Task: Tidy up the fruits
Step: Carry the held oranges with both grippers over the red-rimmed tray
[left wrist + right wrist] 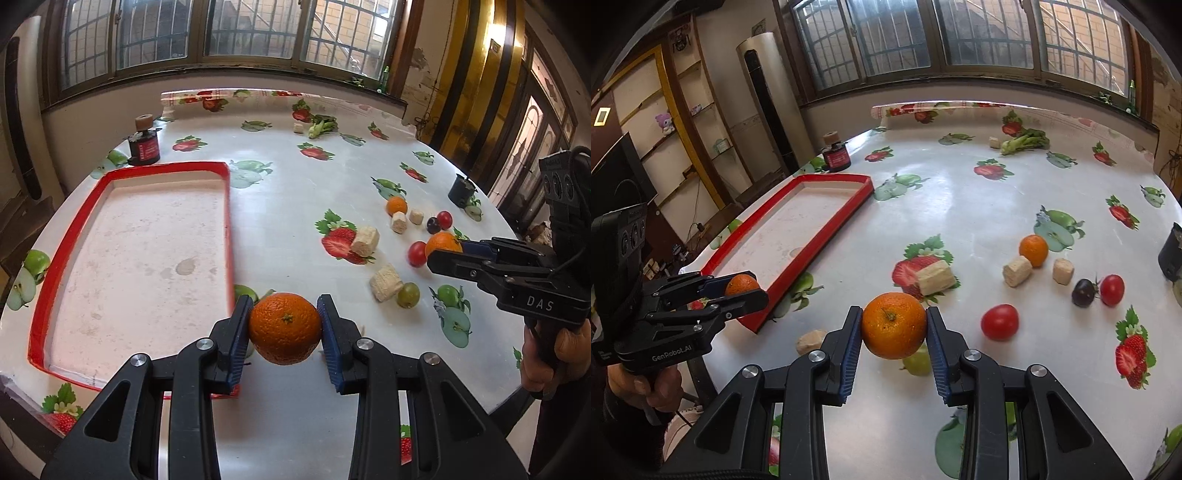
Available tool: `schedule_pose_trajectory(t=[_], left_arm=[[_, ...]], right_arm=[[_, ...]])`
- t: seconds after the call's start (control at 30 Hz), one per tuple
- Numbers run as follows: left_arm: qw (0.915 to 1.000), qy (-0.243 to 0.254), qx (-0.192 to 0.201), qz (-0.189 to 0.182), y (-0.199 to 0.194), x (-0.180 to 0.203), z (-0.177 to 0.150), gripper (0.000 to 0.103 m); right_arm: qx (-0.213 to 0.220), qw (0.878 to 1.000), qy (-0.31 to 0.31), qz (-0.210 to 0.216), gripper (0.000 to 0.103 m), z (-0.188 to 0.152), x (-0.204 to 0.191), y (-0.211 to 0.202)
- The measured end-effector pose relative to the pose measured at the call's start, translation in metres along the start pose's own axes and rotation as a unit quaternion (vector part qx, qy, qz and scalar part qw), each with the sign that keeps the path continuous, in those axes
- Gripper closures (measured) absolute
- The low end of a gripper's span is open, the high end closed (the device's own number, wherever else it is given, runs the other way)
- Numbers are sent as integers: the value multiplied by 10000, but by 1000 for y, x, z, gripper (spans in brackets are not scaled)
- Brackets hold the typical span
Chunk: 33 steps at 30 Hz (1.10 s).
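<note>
While left gripper jaws clamp orange, right gripper jaws clamp second orange. Green grape just beyond right jaws; red tray beyond-left of left jaws, on worktop.

I have one orange pinched between the left gripper pads, stem scar facing me, lifted just beside the near right corner of the red-rimmed tray. A second orange sits clamped in the right gripper, raised over a green grape. A third, smaller orange lies on the tablecloth, touching a pale cork-like block. Near it I see two red cherry tomatoes and a dark one touching the farther red.
</note>
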State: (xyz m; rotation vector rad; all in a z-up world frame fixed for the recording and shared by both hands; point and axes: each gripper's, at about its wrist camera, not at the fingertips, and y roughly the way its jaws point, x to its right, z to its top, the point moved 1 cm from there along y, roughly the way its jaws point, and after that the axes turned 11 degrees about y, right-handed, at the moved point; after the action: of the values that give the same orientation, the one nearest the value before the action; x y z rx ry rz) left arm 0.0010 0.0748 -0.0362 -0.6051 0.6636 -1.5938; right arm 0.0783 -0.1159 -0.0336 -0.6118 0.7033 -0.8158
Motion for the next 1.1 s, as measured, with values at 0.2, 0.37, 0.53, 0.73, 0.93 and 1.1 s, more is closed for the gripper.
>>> schedule_pose_trajectory(t=[0.2, 0.37, 0.53, 0.73, 0.93, 1.1], left_arm=[[9995, -228, 25, 215, -6, -28, -4, 70], [9984, -409, 40, 400, -12, -51, -7, 70], [9963, -620, 53, 599, -16, -76, -10, 70], [9927, -879, -27, 824, -17, -106, -18, 70], [9890, -1054, -175, 1020, -11, -131, -28, 70], [9869, -1122, -376, 1099, -2, -144, -37, 69]], right_arm=[[-77, 9996, -156, 234, 68, 4, -27, 13], [-177, 9986, -268, 419, 68, 6, -45, 26], [-246, 9970, -419, 602, 68, 7, -68, 36], [-348, 9940, -590, 858, 68, 14, -100, 54], [-648, 9884, -862, 1068, 69, 11, -138, 87], [-928, 9837, -1125, 1053, 69, 4, -163, 118]])
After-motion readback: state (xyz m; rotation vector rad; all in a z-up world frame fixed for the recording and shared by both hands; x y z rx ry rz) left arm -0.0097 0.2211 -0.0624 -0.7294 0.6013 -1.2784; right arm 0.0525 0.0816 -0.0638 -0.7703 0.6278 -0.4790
